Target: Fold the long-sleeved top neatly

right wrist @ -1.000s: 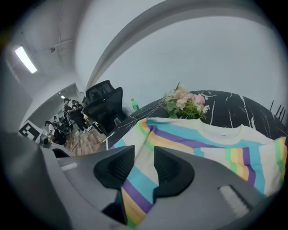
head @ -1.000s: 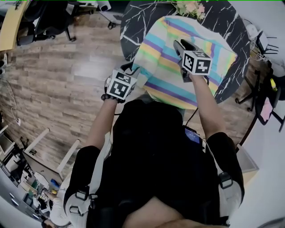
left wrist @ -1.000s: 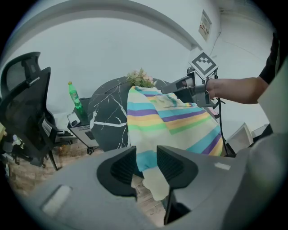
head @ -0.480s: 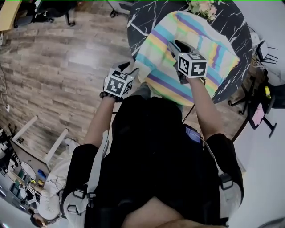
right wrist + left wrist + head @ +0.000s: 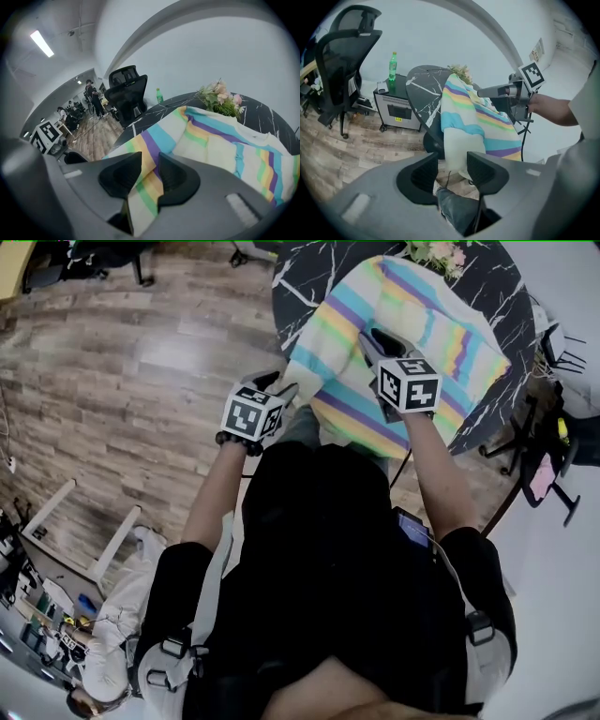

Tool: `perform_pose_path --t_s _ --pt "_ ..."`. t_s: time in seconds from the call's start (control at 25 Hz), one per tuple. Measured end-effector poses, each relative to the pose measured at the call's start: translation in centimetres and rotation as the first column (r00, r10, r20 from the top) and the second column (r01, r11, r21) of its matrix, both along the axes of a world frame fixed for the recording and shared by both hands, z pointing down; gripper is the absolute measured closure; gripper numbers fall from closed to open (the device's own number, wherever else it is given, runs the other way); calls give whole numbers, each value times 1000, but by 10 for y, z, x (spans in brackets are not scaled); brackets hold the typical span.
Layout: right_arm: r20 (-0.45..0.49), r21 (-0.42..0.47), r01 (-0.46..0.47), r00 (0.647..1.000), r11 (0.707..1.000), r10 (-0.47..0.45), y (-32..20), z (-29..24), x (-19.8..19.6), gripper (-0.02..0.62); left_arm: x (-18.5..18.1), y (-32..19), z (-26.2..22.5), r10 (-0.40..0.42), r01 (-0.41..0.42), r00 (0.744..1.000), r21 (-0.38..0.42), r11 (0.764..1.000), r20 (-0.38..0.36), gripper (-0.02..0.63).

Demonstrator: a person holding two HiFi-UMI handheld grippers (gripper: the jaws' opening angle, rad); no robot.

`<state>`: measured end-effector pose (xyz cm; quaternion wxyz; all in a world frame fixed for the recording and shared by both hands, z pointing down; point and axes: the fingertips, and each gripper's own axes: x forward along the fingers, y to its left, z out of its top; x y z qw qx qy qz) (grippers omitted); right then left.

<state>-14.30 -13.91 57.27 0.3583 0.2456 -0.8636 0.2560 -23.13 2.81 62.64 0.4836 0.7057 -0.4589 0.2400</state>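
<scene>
Head view puts the striped long-sleeved top [image 5: 427,329] spread over the dark counter [image 5: 300,282], its near part draped off the edge. By my reading a fold is being set up, with one side gripped and the other not yet. The next move calls for a firm pinch on the hanging corner, then both sides lifted together and laid over evenly.

At left, the left gripper [image 5: 279,390] sits just beside that pale corner. Its jaws stand moderately apart and have just been opening. Cloth shows in the gap, but the pads seem not to press it, though the angle is poor. At right, the right gripper [image 5: 368,337] is narrow, pinched on a striped fold.
</scene>
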Motion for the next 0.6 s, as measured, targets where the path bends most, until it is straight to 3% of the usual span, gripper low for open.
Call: perform_pose_path --t_s 0.12,0.28,0.48,0.6 --pt "-14 -1 -2 1000 1000 2 5 4 3 480 3 0 7 -71 71 994 -9 997 -84 403" --pt "-35 1 -4 999 1000 4 10 6 11 508 10 1 18 -189 184 957 -41 982 -219 405" --pt "-52 -1 -10 999 1000 10 11 7 21 511 14 0 17 -198 198 951 -23 980 -236 437" --pt "-58 -6 -5 998 1000 4 14 9 22 513 11 -3 12 -214 220 948 -1 976 -234 506"
